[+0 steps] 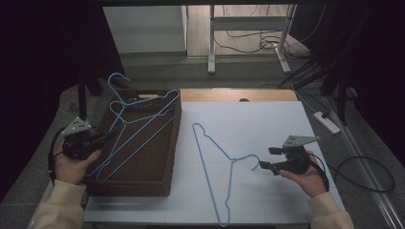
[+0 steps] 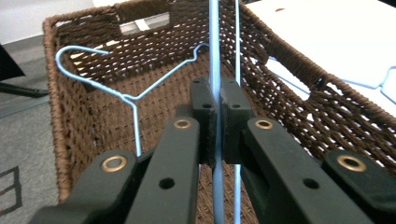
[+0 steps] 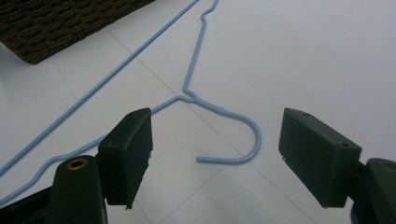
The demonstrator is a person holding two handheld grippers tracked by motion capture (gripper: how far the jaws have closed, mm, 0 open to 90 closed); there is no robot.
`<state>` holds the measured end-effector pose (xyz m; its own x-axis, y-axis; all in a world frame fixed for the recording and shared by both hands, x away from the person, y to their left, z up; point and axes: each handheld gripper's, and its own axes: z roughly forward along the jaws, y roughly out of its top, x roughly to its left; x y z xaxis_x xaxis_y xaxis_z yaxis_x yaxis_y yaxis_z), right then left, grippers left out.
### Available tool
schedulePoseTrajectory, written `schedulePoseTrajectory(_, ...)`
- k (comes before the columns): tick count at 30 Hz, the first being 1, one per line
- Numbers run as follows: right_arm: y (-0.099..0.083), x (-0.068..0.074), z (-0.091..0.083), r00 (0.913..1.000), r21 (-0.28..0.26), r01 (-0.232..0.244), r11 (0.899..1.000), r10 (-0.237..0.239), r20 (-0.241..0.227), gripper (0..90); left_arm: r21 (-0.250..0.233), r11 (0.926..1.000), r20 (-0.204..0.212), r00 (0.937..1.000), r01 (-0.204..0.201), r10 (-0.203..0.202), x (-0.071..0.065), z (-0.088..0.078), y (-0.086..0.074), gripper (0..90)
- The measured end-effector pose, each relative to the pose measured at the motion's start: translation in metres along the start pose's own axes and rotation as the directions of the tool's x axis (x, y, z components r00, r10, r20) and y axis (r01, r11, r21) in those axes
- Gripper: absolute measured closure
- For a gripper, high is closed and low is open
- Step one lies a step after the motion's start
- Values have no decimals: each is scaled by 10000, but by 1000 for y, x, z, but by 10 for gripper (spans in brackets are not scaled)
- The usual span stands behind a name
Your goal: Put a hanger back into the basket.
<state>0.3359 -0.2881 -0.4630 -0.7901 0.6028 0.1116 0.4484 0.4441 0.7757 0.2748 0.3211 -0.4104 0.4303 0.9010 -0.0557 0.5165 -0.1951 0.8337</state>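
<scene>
A: Held hanger (image 2: pixel 215 56)? 
B: Thin pale-blue wire, pinched betw. left gripper (image 2: pixel 218 112) pads, jaws closed on its rod; sits tilted over the wicker basket (image 1: pixel 162 157), w/ another blue hanger (image 2: pixel 133 95) inside.

A: Third hanger (image 1: pixel 217 157)? 
B: Flat on white table (image 1: pixel 267 119), just right of basket. Right gripper (image 3: pixel 215 154) jaws spread wide, hook lying betw. them, untouched.

A: Hard to see? 
B: Held hanger's lower end is behind the jaws; table hanger's shoulders are cut off in right gripper view.
</scene>
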Motion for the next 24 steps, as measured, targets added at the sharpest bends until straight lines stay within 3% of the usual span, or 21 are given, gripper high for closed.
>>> schedulePoseTrajectory(3,0,-1,0,10000,13,27,10000,-27,25,264,18,9999,-199,9997,121,-121,4,0,-4,862)
schedulePoseTrajectory(10,0,0,0,10000,41,31,10000,-31,10,264,115,9998,-195,9997,150,-147,8,2,-8,862)
schedulePoseTrajectory(24,-1,0,-2,10000,59,-13,10000,13,29,265,1093,9939,-106,9998,163,-152,14,39,-9,861)
